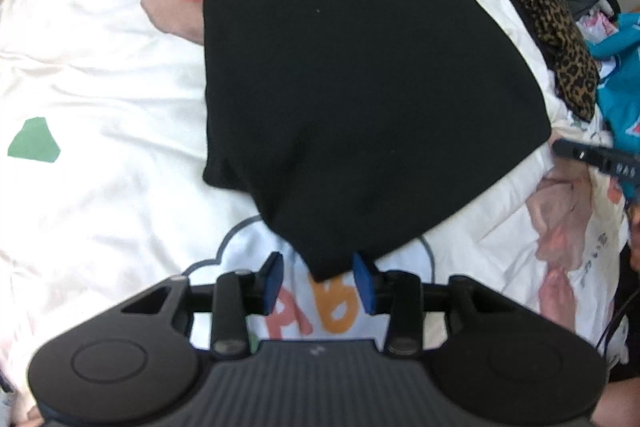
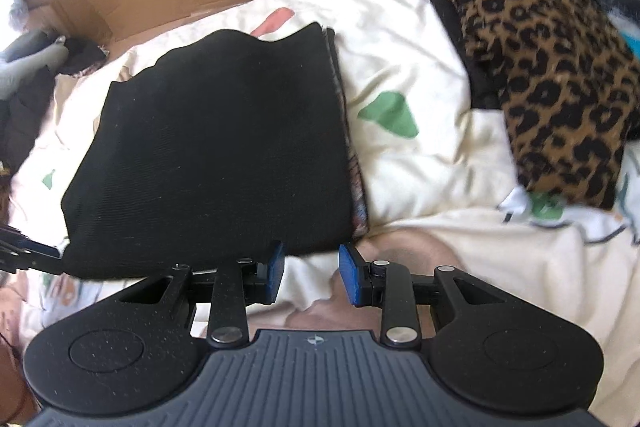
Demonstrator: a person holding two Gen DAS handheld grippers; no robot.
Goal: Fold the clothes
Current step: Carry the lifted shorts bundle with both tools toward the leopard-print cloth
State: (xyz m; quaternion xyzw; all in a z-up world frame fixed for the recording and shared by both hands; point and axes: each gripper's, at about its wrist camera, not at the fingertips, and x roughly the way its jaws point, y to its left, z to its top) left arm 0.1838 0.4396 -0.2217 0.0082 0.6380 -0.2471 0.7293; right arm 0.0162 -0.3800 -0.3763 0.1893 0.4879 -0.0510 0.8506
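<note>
Black garment point(image 1: 352, 87) folded flat mid-bed point(image 1: 100, 67), near corner between left tongs point(image 1: 318, 281), released; right tongs point(image 2: 311, 277) also released, at its edge for the next fold

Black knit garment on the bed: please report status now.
Left tongs open, the black knit garment's corner between the pads, no grip. Right tongs open at its near edge. Leopard-print cloth lies apart; nothing in the way.
</note>
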